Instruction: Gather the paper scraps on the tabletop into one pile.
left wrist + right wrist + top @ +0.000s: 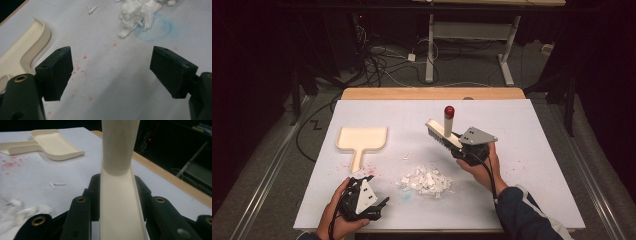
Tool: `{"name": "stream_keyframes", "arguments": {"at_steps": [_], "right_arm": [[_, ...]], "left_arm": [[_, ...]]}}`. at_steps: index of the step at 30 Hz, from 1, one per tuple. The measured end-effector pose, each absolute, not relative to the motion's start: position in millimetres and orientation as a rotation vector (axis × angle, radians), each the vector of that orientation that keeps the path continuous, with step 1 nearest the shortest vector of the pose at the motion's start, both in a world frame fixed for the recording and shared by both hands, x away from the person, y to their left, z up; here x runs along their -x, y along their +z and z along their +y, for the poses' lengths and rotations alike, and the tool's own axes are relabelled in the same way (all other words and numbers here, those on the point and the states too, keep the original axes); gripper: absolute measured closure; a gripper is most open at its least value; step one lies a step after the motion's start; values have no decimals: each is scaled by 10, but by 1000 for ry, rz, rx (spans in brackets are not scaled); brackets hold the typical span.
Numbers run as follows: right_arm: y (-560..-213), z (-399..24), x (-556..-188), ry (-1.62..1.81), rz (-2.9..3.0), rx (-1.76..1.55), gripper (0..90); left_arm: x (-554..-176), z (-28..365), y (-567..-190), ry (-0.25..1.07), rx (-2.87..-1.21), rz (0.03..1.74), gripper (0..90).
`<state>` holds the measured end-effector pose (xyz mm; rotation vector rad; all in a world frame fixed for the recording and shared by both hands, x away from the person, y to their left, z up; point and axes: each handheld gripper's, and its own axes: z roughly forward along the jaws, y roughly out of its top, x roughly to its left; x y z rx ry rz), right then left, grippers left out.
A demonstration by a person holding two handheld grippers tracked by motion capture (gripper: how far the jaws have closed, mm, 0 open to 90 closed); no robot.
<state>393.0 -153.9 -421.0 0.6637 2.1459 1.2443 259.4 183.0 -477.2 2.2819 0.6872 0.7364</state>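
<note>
Brush held above the paper scraps
Right gripper (460, 146) clamps the brush (443, 134) beyond the scraps (425, 180); left gripper (110, 72), jaws wide, sits left of them, near the dustpan (361, 140).

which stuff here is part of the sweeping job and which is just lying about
Likely in the job: brush clamped in the right gripper, paper scraps, dustpan, open left gripper.
Lying about: stray scrap, floor cables, far table frame.

Looks like a lab or test room: dark surround, cable tangle (377, 62) on grey floor (262, 165), white-legged bench (472, 30) behind white-topped table (522, 130)
</note>
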Motion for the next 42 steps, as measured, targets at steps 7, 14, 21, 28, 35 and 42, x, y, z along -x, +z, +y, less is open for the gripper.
{"name": "stream_keyframes", "arguments": {"at_steps": [7,14,21,28,35,42], "right_arm": [[-4417,-1230,-4254,1149,2208,-473,681],[-4576,-817,-4263,1123,2313,-314,679],[-4514,-754,-4091,1249,2503,-33,674],[-4425,-913,-3927,1282,2597,118,678],[-4281,-1147,-3807,1321,2548,103,680],[-4086,-1409,-3739,1333,2379,-161,680]], "left_arm": [[-2602,1868,-4784,733,-2284,702,177],[-2609,1863,-4793,727,-2292,698,177],[-2593,1876,-4786,731,-2291,699,177],[-2596,1867,-4789,727,-2297,696,177],[-2600,1852,-4786,728,-2308,683,177],[-2596,1850,-4785,728,-2302,687,177]]}}
